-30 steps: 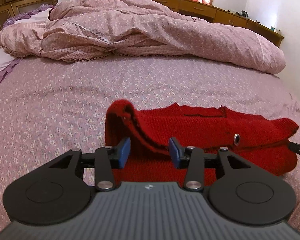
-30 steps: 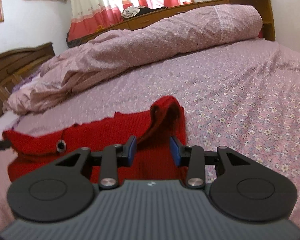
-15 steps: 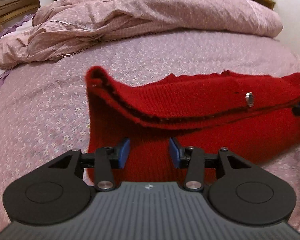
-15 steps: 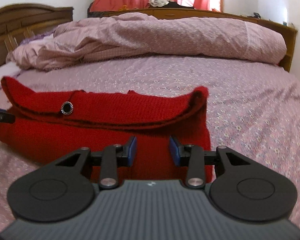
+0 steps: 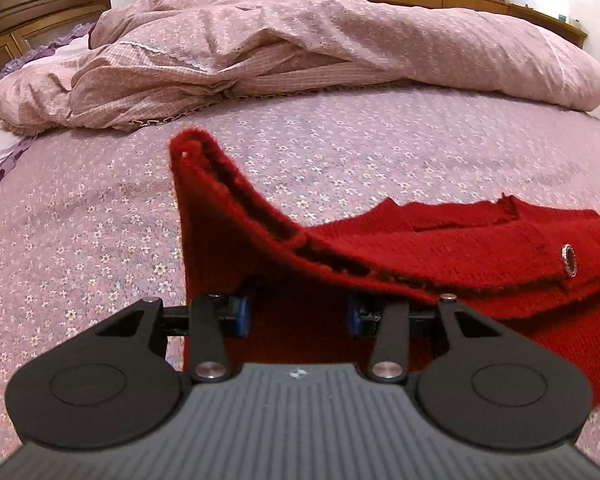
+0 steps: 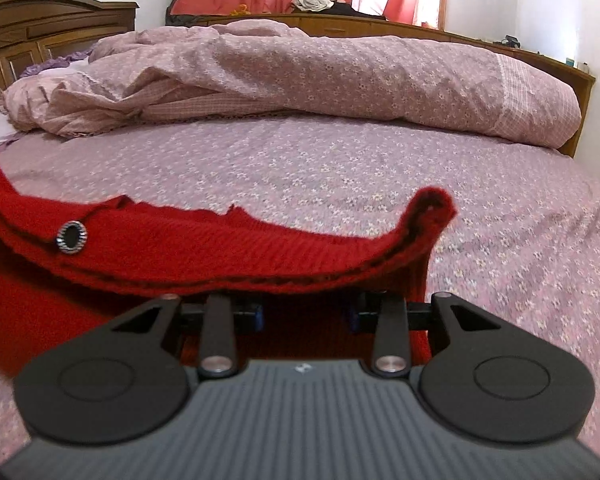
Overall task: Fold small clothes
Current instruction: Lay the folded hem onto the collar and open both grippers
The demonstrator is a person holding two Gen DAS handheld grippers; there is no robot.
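A red knitted garment [image 5: 440, 248] lies on the bed [image 5: 100, 216], which has a purple cover with small flowers. The left gripper [image 5: 298, 312] is pushed under an upper layer of the knit near its left end. Its blue fingers [image 5: 242, 314] stand apart, with red fabric between and above them, and no fabric is pinched. This end corner of the garment stands up in a peak [image 5: 192, 148].

The right gripper [image 6: 304, 312] sits the same way under the upper layer [image 6: 220, 248] near the right end. Its blue fingers [image 6: 354, 314] are also spread, not pressing the cloth. A dark round button [image 6: 72, 237] with a shiny rim sits on the upper layer. A crumpled pink quilt [image 6: 300, 80] lies behind, well apart from the garment.
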